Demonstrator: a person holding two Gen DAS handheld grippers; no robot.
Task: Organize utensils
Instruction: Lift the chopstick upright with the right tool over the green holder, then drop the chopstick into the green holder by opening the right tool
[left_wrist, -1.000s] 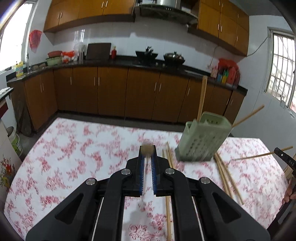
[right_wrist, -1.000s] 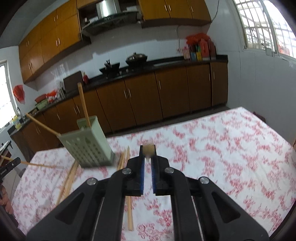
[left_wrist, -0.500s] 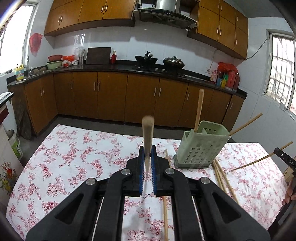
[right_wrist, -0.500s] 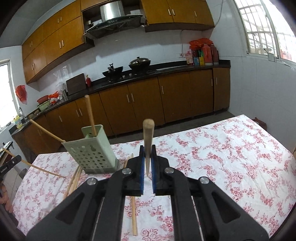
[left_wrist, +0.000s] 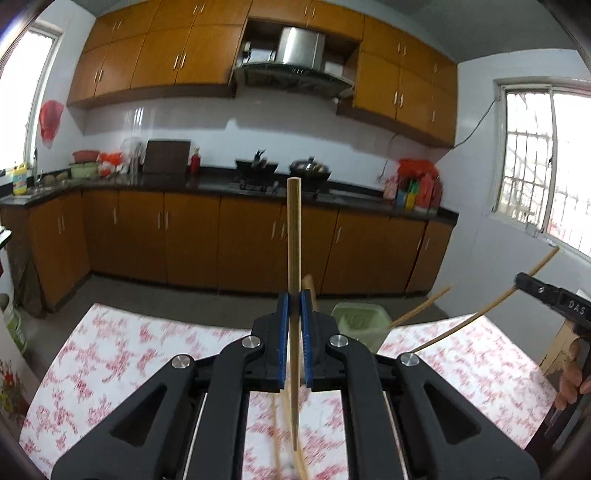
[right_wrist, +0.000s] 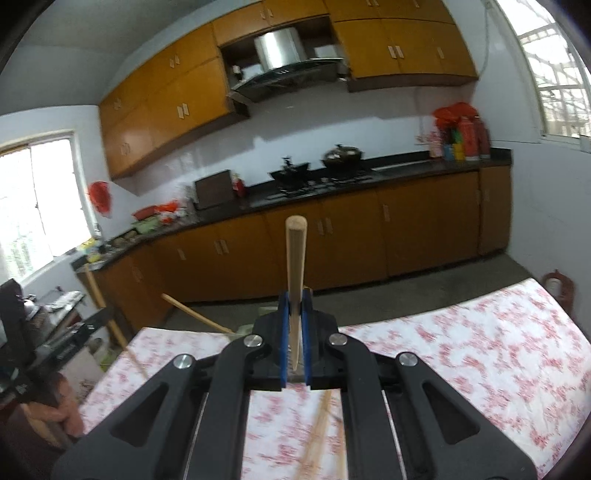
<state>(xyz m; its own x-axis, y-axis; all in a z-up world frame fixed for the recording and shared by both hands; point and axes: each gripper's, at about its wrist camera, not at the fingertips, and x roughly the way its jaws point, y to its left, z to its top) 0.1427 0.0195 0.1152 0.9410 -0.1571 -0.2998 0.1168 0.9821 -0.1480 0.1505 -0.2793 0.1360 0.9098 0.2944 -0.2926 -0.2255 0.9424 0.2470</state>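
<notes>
Your left gripper (left_wrist: 294, 306) stays clenched on a chopstick (left_wrist: 293, 258), now lifted off the table (left_wrist: 122, 354) and upright. Your right gripper (right_wrist: 294, 306) also grasps its chopstick (right_wrist: 295, 266), raised. The green holder (left_wrist: 360, 321) stands near the table's far edge, so both can go in.

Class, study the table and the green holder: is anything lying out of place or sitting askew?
Yes. Loose chopsticks lie on the floral tablecloth instead of in the green holder. One chopstick sticks out of it at a sharp slant rather than upright.
</notes>
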